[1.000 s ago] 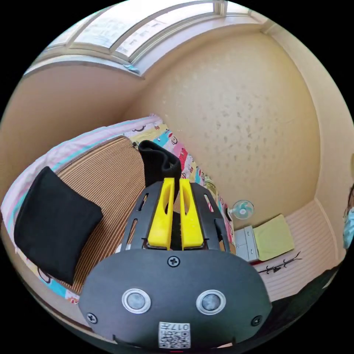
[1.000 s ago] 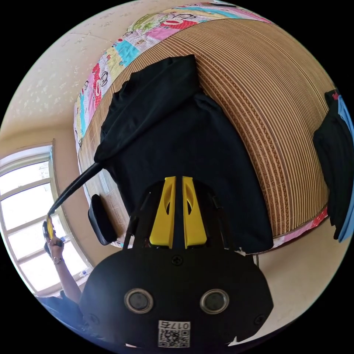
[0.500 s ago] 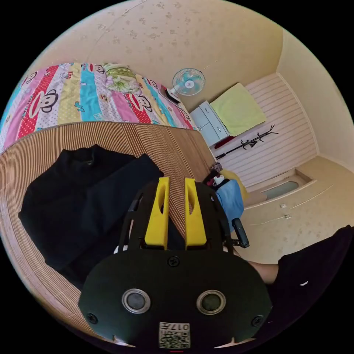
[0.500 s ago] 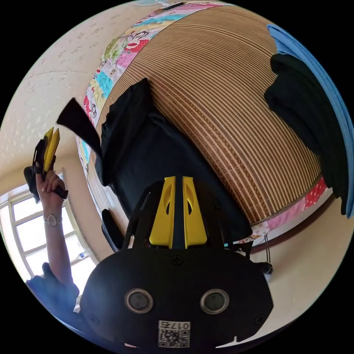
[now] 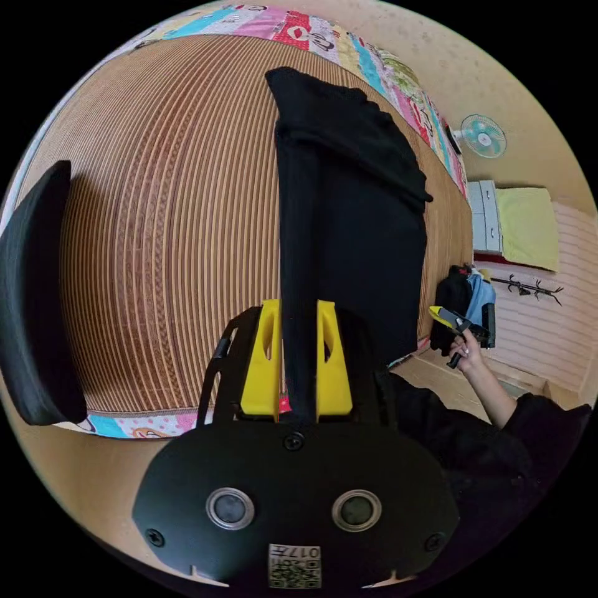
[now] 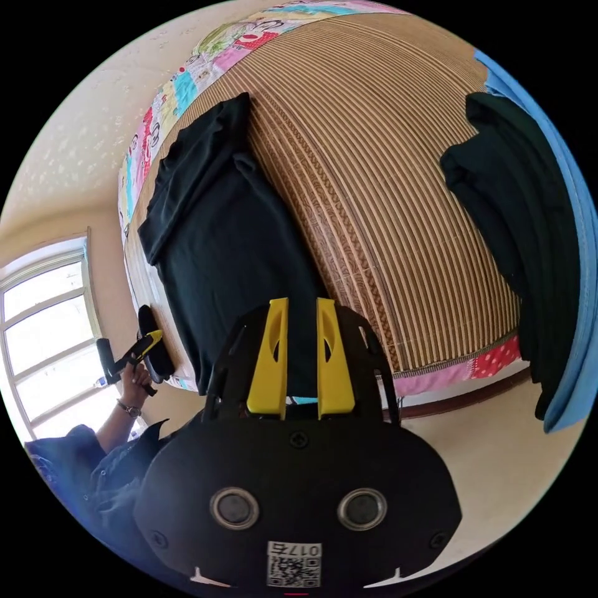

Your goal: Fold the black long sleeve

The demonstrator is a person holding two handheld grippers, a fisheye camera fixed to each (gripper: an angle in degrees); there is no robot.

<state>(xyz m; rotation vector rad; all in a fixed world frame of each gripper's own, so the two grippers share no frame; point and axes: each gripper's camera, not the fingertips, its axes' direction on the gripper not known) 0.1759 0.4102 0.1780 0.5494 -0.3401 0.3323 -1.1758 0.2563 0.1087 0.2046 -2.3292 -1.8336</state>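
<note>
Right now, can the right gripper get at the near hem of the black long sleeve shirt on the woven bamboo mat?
Probably yes: the right gripper hangs just over the black long sleeve shirt at the woven bamboo mat edge, jaws slightly apart, nothing between.

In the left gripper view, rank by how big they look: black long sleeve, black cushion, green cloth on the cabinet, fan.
Largest to smallest, as they look:
1. black long sleeve
2. black cushion, cut by the edge and nearer the camera, so unsure
3. green cloth
4. fan
The last two are far off.
</note>
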